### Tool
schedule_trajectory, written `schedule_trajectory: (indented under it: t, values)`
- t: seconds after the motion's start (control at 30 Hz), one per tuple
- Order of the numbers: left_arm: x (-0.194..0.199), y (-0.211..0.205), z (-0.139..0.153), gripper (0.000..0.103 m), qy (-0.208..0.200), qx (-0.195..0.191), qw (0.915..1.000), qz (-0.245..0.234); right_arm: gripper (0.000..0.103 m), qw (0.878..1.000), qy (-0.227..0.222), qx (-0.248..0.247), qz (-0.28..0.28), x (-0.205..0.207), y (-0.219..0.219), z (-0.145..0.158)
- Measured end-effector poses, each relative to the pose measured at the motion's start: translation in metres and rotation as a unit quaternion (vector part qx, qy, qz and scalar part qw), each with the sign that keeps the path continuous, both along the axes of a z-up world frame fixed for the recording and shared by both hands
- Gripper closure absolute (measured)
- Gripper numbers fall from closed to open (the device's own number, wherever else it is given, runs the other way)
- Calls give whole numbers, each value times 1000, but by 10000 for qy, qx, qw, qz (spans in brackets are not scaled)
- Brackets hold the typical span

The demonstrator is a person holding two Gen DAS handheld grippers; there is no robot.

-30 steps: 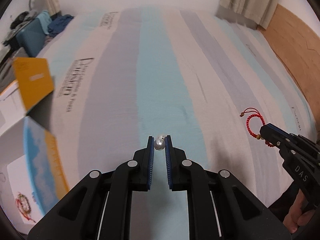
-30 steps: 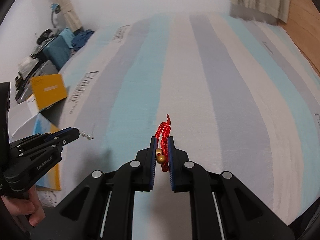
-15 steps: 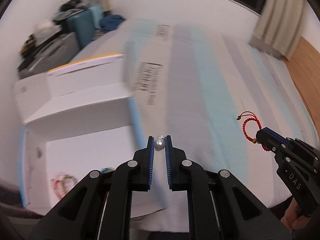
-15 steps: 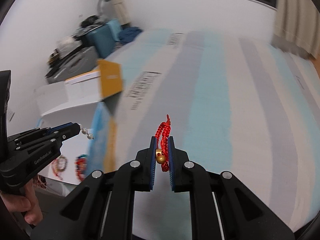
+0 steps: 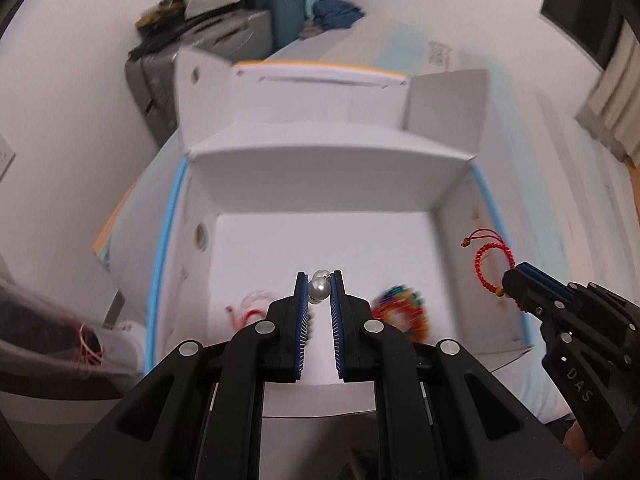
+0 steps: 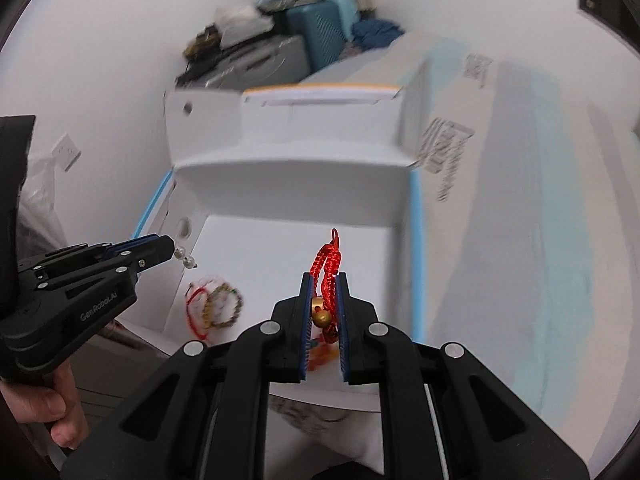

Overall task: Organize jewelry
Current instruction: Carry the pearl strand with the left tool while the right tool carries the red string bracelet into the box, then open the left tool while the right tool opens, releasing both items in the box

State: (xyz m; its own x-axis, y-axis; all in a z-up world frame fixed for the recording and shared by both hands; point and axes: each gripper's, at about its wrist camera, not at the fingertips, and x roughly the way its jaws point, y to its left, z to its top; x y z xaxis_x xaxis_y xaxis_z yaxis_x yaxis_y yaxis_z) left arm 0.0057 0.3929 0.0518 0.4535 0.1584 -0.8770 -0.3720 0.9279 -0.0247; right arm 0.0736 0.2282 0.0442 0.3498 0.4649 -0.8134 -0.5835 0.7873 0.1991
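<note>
Pearl earring [image 5: 319,289] sits pinched between the blue pads of the left claw [image 5: 319,292], a second small bead showing just above the pads; this claw is clenched on it, above the floor of the open white box [image 5: 328,168]. In the right wrist view the same piece [image 6: 185,257] dangles from the left claw's tip [image 6: 166,249], near the box's left wall. A hand [image 6: 48,408] grips that claw's handle at the lower left.

Red braided bracelet [image 6: 327,276] with a gold bead is grasped in the right claw [image 6: 325,300], jaws closed on the cord, its loop standing up above the pads. From the left wrist view the bracelet [image 5: 486,266] hangs off the right claw [image 5: 510,280] over the box's right wall.

On the box floor: a multicoloured bead bracelet [image 5: 400,312] toward the near right, a thin red cord piece [image 5: 250,312] toward the near left, both blurred.

Box rests at the edge of the striped bed [image 6: 520,200], lid flaps raised at its far side. Beyond, suitcases [image 5: 280,12] stand against the wall.
</note>
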Motion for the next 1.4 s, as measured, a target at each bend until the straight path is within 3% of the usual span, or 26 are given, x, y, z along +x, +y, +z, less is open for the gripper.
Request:
schedule_trajectory:
  t: [0.2,0.5,0.83,0.97,1.0,1.07,1.13,1.23,1.3,1.4]
  values:
    - [-3,31,-38,93,356,-190,9992,67,93,9979,450,-455,125,5,34,-38]
    - [3,51,-87,93,859,-394,9954,125,93,9910,929,-966,33,23,45,-85]
    - [8,53,-97,91,980,-420,9942,150,89,9894,1007,-1043,25,24,52,-89]
    - [5,55,-103,89,1033,-413,9936,203,70,9912,909,-966,56,18,51,-82]
    - [3,55,-101,86,1011,-402,9938,220,63,9919,871,-928,56,16,49,-78]
    - [-2,55,-94,61,885,-352,9951,262,56,9937,751,-828,41,12,45,-69]
    - [-9,52,-79,54,649,-281,9972,250,46,9956,544,-766,-4,6,38,-56]
    - [-25,46,-56,22,244,-66,9993,270,34,9974,-3,-721,-89,-11,26,-35]
    - [-37,40,-44,21,40,163,9996,214,24,9978,-216,-594,-177,-21,16,-24]
    - [-55,35,-32,11,-222,179,9994,210,19,9975,-462,-415,-335,-38,-3,-11]
